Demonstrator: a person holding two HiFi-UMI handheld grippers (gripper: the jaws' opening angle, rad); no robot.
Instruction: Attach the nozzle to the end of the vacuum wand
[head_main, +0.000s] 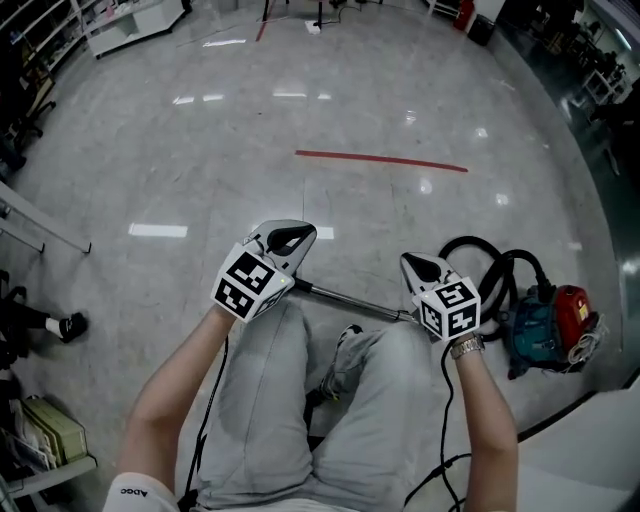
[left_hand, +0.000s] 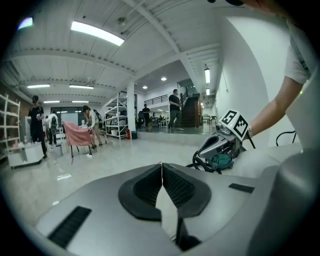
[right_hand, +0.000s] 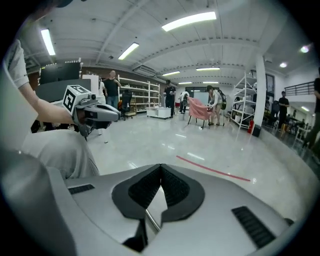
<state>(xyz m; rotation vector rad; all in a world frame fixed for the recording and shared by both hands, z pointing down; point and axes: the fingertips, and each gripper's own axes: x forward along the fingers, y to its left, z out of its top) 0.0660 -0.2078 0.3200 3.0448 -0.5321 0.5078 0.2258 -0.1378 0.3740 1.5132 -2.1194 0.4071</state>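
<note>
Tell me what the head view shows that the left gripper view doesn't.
Only the head view shows the full stretch of the thin metal wand over the person's legs, and the red line on the floor. Only the left gripper view shows people standing in the distance, a pink-covered chair and shelving. Both show the right gripper with its marker cube, and the teal vacuum cleaner on the floor.

Print on sleeve (head_main: 133, 490), seemingly "Adoc"

Teal-and-red vacuum (head_main: 545, 322), black hose (head_main: 478, 250), red stripe (head_main: 380, 160) on pale floor (head_main: 300, 100).
</note>
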